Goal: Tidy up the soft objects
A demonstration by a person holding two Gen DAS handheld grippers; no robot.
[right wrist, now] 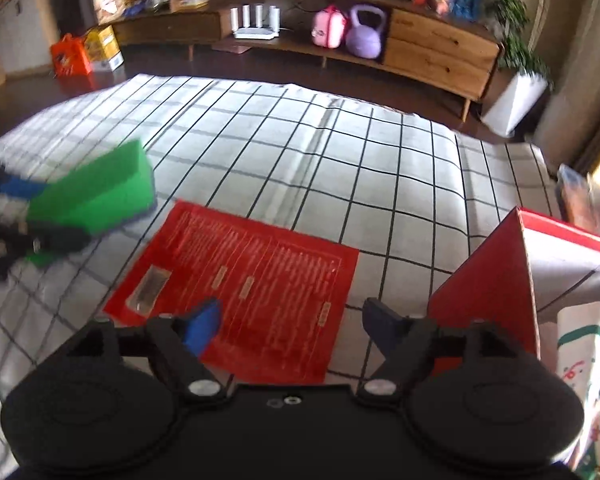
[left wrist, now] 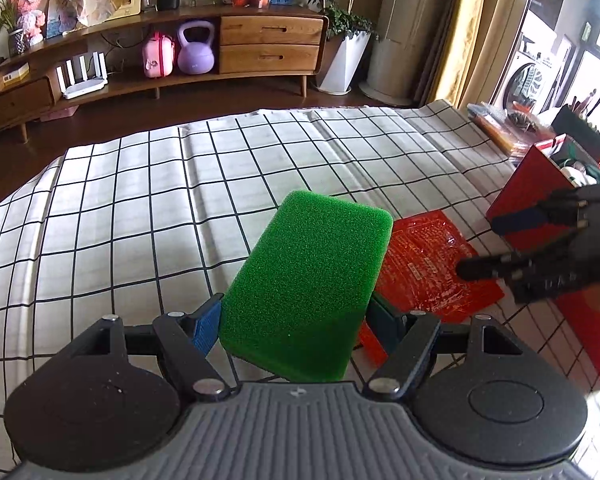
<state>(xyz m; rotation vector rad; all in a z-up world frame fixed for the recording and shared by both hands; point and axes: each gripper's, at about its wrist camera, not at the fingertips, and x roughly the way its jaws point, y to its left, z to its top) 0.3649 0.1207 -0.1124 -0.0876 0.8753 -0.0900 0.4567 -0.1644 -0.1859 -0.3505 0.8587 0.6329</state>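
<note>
This is a home, most likely a living room; at 12 o'clock a long wooden sideboard (left wrist: 152, 60) stands against the wall, with drawers (left wrist: 270, 44), a white router (left wrist: 85, 80), a purple kettlebell (left wrist: 196, 50) and a pink case (left wrist: 158, 56) on its shelf; at 1 o'clock is a potted plant (left wrist: 346, 44); at 2 o'clock yellow curtains (left wrist: 472, 28) and a washing machine (left wrist: 530, 80).

Checked cloth (left wrist: 140, 200) lies open leftward; red box (left wrist: 532, 200) blocks the right
</note>
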